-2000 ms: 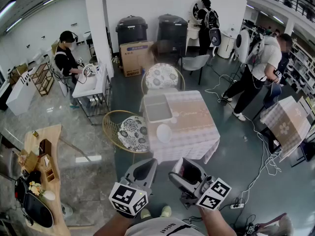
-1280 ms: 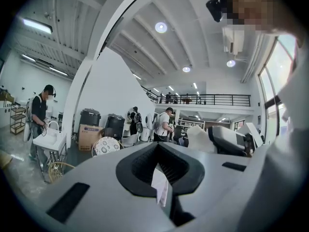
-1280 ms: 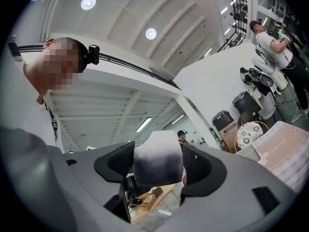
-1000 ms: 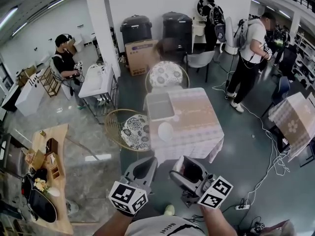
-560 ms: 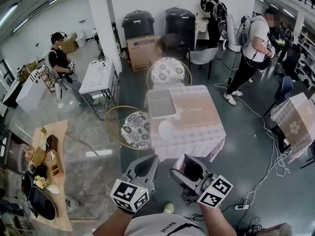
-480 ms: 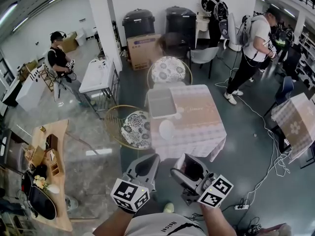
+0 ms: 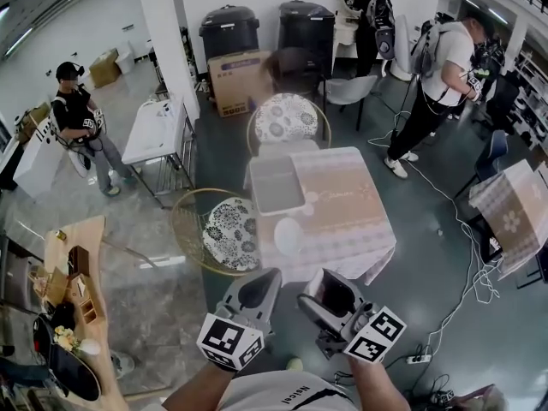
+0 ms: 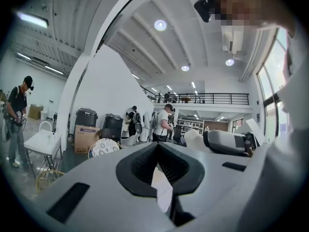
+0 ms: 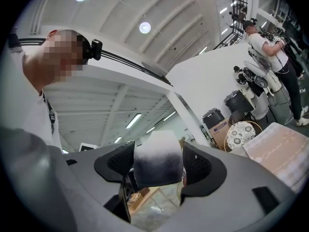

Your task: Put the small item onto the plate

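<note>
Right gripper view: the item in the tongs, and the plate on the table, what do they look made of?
Item: matte, white fading to dark grey, with no shine. It could be unglazed ceramic or foam; I cannot tell which. Plate: plain white and smooth-looking, likely ceramic or plastic, but too small in the head view to settle.

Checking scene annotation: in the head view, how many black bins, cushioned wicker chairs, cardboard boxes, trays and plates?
black bins: 2
cushioned wicker chairs: 2
cardboard box: 1
grey tray: 1
white plate: 1
Total: 7
</note>
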Demonstrator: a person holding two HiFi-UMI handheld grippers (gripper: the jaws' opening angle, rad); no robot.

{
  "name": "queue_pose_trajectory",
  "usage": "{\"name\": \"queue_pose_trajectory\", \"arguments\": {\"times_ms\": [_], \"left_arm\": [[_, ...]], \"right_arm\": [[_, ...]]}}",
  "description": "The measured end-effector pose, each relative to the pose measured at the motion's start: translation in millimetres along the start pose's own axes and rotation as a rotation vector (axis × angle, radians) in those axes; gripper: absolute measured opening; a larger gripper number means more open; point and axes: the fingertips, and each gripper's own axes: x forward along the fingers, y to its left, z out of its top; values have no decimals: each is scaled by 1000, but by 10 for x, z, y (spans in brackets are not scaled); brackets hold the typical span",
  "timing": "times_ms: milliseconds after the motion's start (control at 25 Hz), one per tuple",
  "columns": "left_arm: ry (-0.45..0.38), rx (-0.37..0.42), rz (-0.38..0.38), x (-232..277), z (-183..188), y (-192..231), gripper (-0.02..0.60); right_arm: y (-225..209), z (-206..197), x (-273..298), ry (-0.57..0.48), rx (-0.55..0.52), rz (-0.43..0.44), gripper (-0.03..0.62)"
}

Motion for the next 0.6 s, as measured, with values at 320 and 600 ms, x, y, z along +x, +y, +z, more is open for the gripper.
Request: {"name": "queue_pose_trajectory", "arguments": {"times_ms": [320,600], "left_arm": [[10,11,-59,581,45,680,5],[27,22,-118,934,-75,1193,5]], "right_arm": [[-559,44,653,11,-3,-74,316],[-979,-45,1098,19,-12,-158,316]]}}
